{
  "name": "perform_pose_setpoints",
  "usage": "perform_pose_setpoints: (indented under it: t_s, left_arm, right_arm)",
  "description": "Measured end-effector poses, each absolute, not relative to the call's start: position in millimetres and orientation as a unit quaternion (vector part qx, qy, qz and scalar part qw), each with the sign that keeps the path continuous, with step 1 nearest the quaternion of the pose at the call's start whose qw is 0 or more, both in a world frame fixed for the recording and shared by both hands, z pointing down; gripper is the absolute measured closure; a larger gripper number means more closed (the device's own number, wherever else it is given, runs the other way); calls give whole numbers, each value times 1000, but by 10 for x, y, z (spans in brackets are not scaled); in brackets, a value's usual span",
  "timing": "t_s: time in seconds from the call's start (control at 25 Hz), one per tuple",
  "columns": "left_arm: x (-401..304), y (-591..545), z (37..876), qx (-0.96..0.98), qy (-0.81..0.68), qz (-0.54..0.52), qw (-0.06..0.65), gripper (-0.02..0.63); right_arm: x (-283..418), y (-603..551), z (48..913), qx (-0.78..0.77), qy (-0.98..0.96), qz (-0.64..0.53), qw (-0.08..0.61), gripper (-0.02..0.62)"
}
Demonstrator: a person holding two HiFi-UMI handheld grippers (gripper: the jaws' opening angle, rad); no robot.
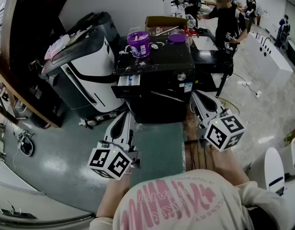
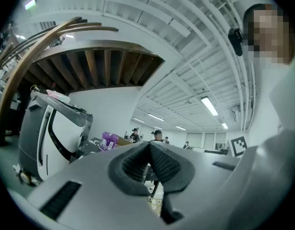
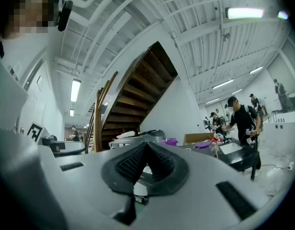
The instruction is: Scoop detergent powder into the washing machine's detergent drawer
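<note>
A black washing machine (image 1: 159,80) stands ahead of me with its detergent drawer (image 1: 129,80) pulled out at the upper left of its front. On its top sit a purple detergent tub (image 1: 139,43), open, and the purple lid (image 1: 177,38), with white powder spilled around them. My left gripper (image 1: 128,115) and right gripper (image 1: 195,95) hang low in front of the machine, both shut and holding nothing. The left gripper view shows the jaws (image 2: 148,145) closed and the tub (image 2: 108,140) far off. The right gripper view shows closed jaws (image 3: 146,145) too.
A white and black appliance (image 1: 85,75) stands left of the washer, under wooden stairs. A cardboard box (image 1: 164,22) sits behind the tub. A green strip (image 1: 157,152) runs on the floor between my grippers. Several people (image 1: 226,13) work at tables at the back right.
</note>
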State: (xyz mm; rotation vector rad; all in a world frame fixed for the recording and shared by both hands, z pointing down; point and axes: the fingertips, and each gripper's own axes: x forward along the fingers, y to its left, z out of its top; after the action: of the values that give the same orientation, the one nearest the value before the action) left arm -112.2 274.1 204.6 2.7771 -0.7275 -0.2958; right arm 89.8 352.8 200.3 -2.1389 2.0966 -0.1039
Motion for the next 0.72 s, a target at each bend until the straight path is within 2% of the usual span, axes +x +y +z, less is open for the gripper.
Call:
perform_pose_setpoints:
  t_s: [0.28,0.72]
  left_arm:
    - [-1253,2680,2242,955,-249,-90,134,604]
    - [-1220,2704,2662,948,-245,-78,185,604]
  right_arm:
    - [736,3508,2308,-716,692,-62,67,597]
    - [638,3529,2673,-712,691,-106,71,595]
